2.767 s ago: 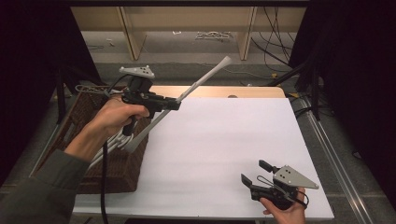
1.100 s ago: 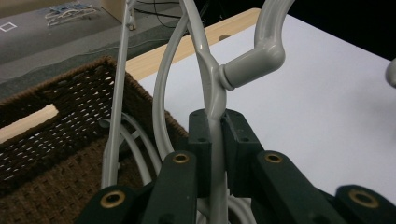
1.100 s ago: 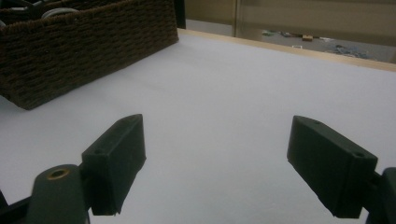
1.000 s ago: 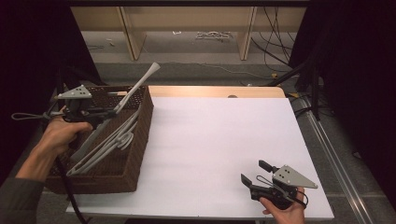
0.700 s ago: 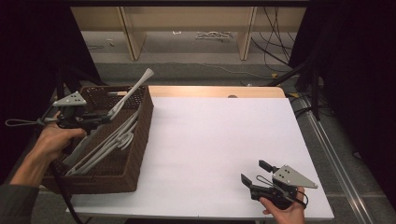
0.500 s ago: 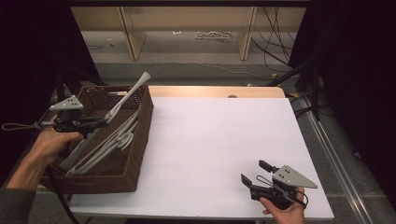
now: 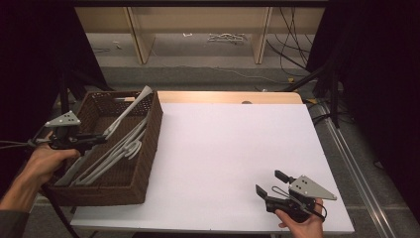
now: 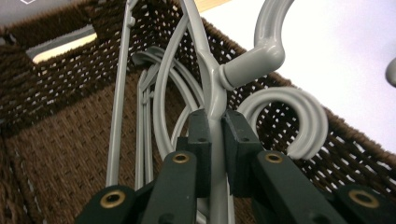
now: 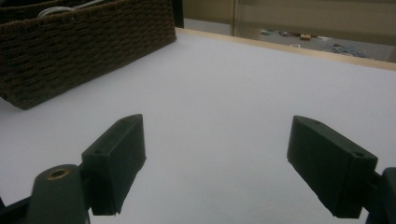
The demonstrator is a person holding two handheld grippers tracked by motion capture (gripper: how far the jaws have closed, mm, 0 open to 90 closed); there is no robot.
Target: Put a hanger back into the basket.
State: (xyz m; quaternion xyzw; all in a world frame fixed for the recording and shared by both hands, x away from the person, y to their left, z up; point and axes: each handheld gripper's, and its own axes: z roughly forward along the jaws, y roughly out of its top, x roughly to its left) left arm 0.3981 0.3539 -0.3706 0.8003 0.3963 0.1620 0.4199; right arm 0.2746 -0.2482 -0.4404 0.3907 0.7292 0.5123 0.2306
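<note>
The left gripper (image 8: 215, 135) has its fingers clenched on a grey hanger (image 8: 211, 88) near its hook, holding it over the brown wicker basket (image 7: 148, 148) at the left of the white bench (image 7: 233, 148). More hangers (image 7: 119, 151), perhaps three, lie inside. The right gripper (image 9: 231, 163) rests at the bench's near right corner, fingers spread wide and grasping nothing.

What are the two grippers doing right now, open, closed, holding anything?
Left gripper: closed on a grey hanger, over the wicker basket.
Right gripper: open, holding nothing, above the white table.
</note>
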